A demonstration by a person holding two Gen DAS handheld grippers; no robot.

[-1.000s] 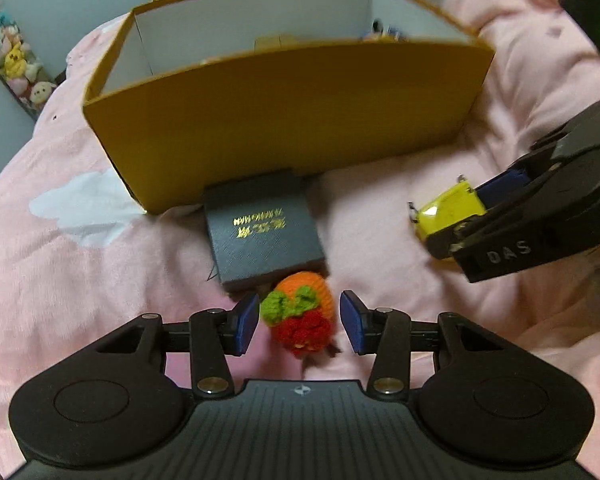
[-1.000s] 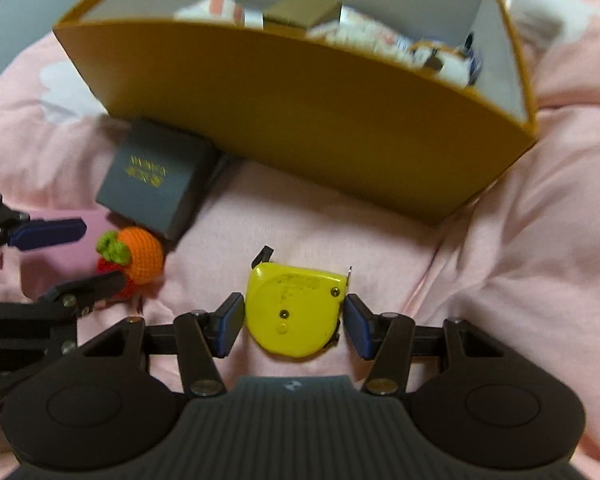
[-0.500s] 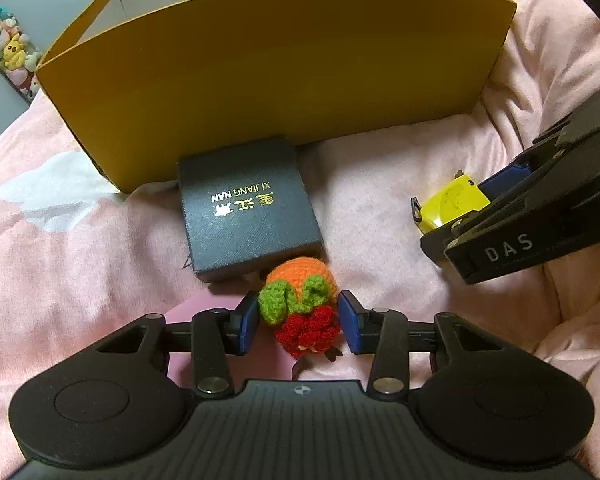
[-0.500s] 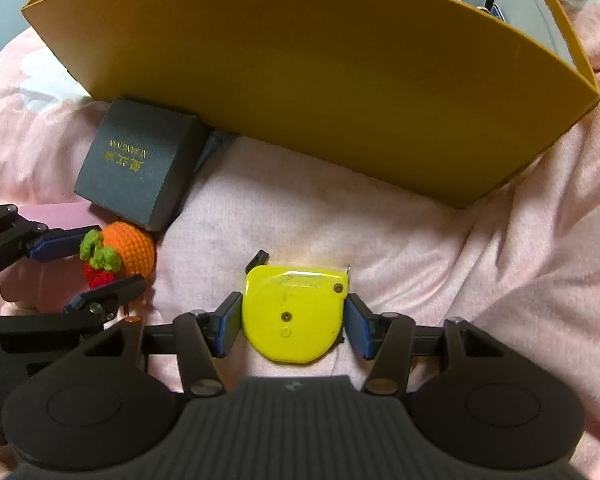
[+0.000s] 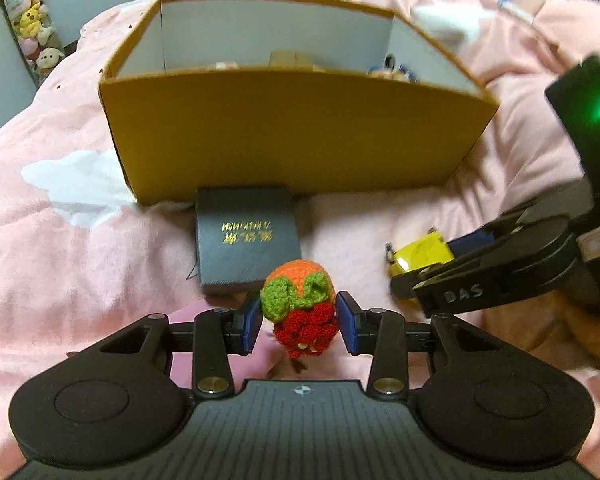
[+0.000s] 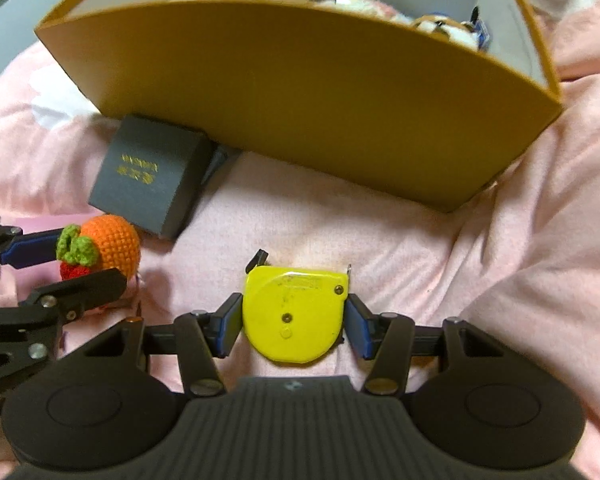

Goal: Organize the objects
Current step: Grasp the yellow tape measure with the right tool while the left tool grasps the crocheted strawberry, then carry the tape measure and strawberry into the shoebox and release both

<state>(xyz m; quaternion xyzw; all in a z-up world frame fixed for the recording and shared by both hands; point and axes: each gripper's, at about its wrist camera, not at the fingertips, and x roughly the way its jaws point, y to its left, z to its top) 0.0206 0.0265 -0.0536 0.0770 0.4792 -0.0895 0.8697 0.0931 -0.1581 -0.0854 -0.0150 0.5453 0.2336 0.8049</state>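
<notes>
Pink bedding (image 5: pixel 80 248), mustard box (image 5: pixel 300 136) at the back. In front, the left gripper (image 5: pixel 300 326) is closing on the crocheted fruit (image 5: pixel 300 304); the right gripper (image 6: pixel 294 326) clamps the yellow tape measure (image 6: pixel 296 312) beside it.

Ahead of both my grippers, the tall mustard-yellow cardboard box (image 6: pixel 300 92) walls off the far side; its top is open. A dark grey gift box (image 5: pixel 246 242) sits against its near wall. Bare pink blanket (image 6: pixel 540 264) lies to the right.
</notes>
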